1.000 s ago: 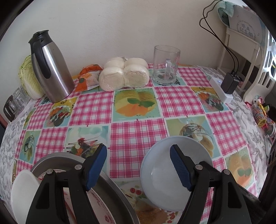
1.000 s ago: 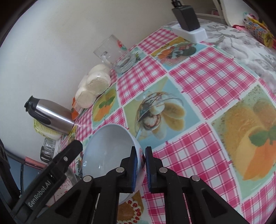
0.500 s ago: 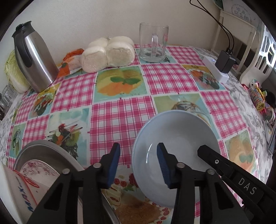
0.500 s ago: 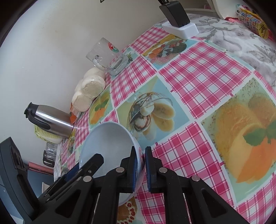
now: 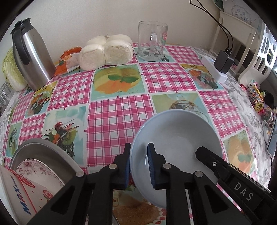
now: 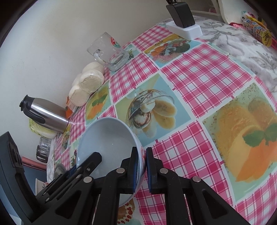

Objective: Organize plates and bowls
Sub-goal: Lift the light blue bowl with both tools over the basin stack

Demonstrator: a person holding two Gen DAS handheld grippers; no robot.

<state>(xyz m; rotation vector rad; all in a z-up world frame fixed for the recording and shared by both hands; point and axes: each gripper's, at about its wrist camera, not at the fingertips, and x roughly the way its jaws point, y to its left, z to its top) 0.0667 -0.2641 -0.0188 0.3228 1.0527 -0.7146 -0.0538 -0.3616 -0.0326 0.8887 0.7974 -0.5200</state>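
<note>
Bowl (image 5: 174, 136) rim between both tongs, clamped

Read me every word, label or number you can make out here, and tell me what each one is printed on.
"DAS": white letters on the right hand-held gripper.
"MAX": blue letters, upside down, on the white and red container at lower left.
Chinese characters on the round plaque: too blurred to read.
Red and green emblem on the glass mug: its text is too small.

Pretty bright, soft daylight all over, shadows barely there. Small glare streak on the brushed steel thermos jug (image 5: 32, 57). Heavy fisheye bend with black corners; everything's reasonably sharp, no motion blur.
</note>
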